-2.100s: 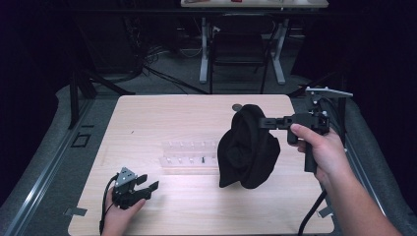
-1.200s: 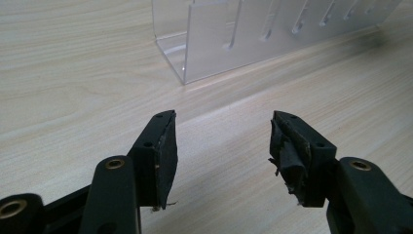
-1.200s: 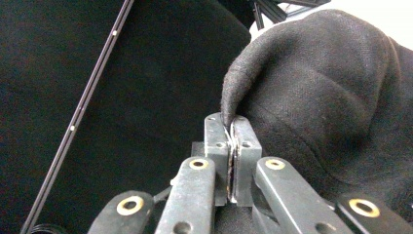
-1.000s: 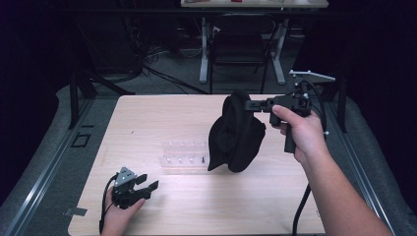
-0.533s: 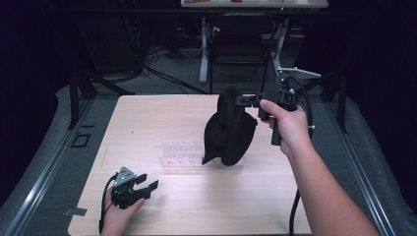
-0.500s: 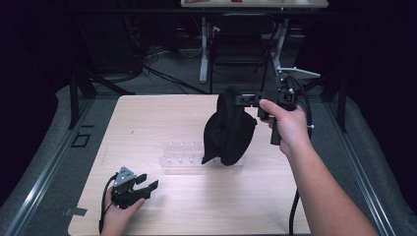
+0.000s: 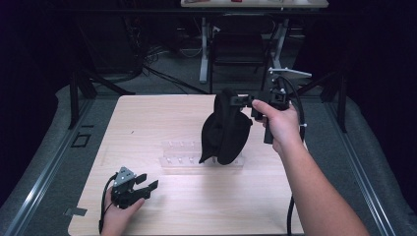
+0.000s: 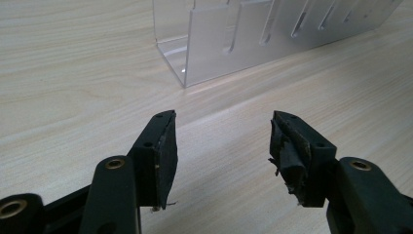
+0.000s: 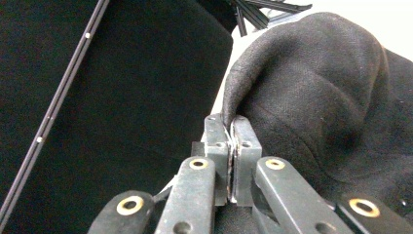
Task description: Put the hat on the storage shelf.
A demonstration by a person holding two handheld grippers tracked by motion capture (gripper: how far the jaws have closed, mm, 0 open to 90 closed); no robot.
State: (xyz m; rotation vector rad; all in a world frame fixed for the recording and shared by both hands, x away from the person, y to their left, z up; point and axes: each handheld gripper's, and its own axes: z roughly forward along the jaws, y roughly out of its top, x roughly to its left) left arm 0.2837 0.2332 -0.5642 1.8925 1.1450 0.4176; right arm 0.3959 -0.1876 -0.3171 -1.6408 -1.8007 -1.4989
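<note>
The black cloth (image 7: 225, 129) hangs in the air over the middle of the wooden table (image 7: 147, 118), at about one o'clock from the table's centre in the high view, pinched at its top edge by the right gripper (image 7: 241, 100). In the right gripper view we see those jaws clenched tight on a fold of the cloth (image 9: 311, 97), the two pads pressed together with only the thin hem between them. The right hand (image 7: 278, 123) holds that gripper level, pointing toward nine o'clock.

The cloth's lower end droops down in front of a clear plastic rack (image 7: 179, 153), which lies flat across the table's centre; the fabric covers the rack's right end, so we cannot tell whether it touches it. The slotted rack (image 8: 253, 34) shows close up at twelve o'clock in the left gripper view, standing on bare wood just ahead of the jaws.

The left gripper (image 7: 142, 188) rests low at seven o'clock on the table, held in the left hand (image 7: 118, 211), well apart from the cloth. Its jaws stand spread with nothing between them, and the pad on one of them looks frayed.

Beyond the table, at twelve o'clock, we see a dark chair (image 7: 238, 49) and cables on the floor.
</note>
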